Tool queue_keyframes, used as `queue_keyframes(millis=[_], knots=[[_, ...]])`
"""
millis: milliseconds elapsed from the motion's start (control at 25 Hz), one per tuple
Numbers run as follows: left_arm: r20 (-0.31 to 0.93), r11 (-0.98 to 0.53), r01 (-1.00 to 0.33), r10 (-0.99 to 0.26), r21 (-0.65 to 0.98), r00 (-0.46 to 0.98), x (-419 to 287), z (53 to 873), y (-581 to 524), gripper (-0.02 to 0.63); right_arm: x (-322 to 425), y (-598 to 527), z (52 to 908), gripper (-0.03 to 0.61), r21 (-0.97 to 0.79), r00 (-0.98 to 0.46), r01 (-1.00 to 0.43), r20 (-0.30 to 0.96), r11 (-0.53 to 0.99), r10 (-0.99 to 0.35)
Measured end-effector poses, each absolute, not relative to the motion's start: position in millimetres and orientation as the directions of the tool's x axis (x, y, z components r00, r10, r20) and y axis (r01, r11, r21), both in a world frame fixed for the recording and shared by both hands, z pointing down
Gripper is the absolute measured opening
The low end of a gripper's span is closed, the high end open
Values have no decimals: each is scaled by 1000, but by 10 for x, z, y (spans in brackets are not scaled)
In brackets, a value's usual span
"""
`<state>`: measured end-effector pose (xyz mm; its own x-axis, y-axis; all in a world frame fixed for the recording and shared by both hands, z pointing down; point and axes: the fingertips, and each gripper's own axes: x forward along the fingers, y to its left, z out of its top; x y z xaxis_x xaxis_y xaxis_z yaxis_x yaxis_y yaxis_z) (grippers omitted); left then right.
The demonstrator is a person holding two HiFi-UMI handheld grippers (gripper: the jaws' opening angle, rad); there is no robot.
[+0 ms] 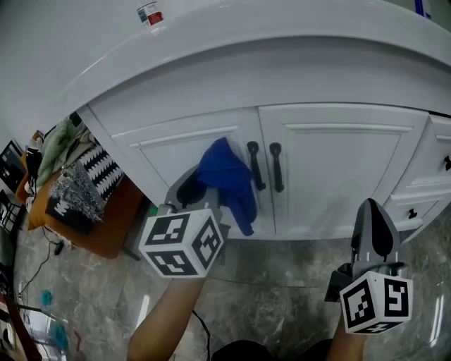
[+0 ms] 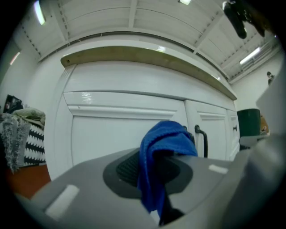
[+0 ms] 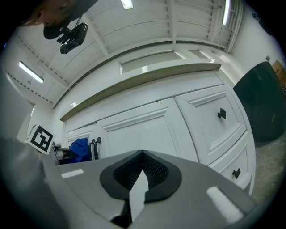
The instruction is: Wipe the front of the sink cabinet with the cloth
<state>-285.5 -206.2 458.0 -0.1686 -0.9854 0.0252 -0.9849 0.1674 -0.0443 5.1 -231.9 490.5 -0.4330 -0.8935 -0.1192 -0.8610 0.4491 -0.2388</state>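
Note:
A blue cloth hangs bunched from my left gripper, which is shut on it. The cloth is against or just in front of the left door of the white sink cabinet, beside the two black handles. In the left gripper view the cloth drapes over the jaws, with the door panel close behind. My right gripper is lower right, shut with nothing in it, and points at the right door. From the right gripper view the cloth shows far left.
A white countertop overhangs the cabinet, with a small container on it. Drawers with black knobs are at the right. Patterned fabrics on an orange piece crowd the left. Below is grey marble floor. A dark green object stands right.

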Motion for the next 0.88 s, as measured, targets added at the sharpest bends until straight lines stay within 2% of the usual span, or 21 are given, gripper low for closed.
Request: queue_keyframes(millis=[520,880], knots=[[60,409,-911,-909,-63,-412,-4039,4767,-1583,66,-112,-2278,4916,0,-241,-459,-847,-115,473,-881],[79,447,-889,-887,-98,-455,-4151,5139,-1526,66,-252,-2264,5020,0,-211,-478,-850,-78,483,-875]])
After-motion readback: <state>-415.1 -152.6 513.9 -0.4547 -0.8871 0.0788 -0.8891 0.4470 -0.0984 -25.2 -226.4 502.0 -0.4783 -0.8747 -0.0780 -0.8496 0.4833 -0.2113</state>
